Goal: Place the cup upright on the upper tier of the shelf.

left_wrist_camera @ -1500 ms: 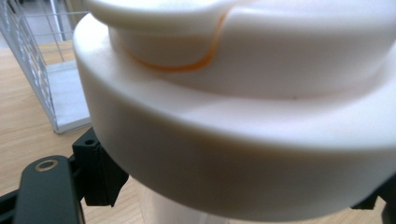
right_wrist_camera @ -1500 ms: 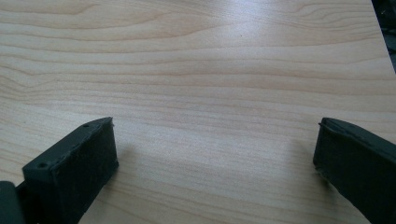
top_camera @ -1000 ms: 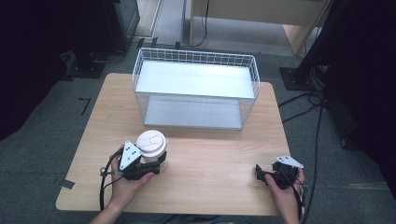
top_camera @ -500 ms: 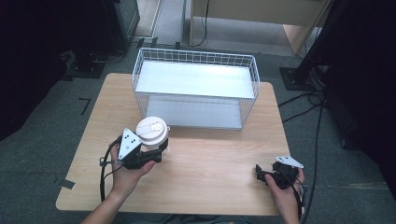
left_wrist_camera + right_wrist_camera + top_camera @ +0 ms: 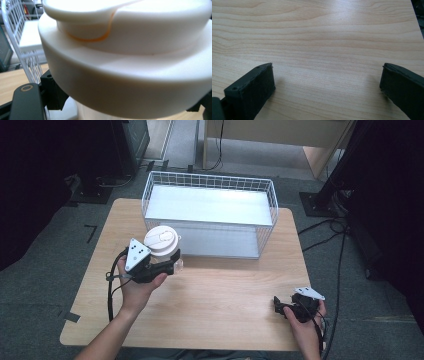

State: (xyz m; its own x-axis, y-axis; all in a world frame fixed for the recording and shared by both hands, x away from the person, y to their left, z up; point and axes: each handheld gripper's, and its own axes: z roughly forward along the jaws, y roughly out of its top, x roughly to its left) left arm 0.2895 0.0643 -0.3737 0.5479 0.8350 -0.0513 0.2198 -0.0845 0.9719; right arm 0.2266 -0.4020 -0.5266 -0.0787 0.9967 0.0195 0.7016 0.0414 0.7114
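The wooden table (image 5: 230, 300) carries a white wire basket (image 5: 210, 212) at its far edge, and the work in hand is judged to be the carrying of a lidded cup into that basket. The pick-up is taken as done: the cup (image 5: 163, 245), white-lidded with a clear body, is clamped between the jaws of the left gripper (image 5: 172, 265) and is held above the table just in front of the basket's near left corner. What is left, by this reading, is the lift over the near rim, the lowering onto the basket floor, and the release.

As to room, the basket interior is seen bare, so a landing place is open anywhere inside. The near rim is the edge to be cleared; the cup's lid stands roughly level with it in the high view, so more height is probably needed. In the left gripper view the basket's wires (image 5: 27, 57) are seen close at the left of the lid (image 5: 130, 62).

The right gripper (image 5: 285, 307) is rested near the table's near right corner, well apart from the cup, its jaws spread wide over bare wood (image 5: 324, 45), nothing between them.
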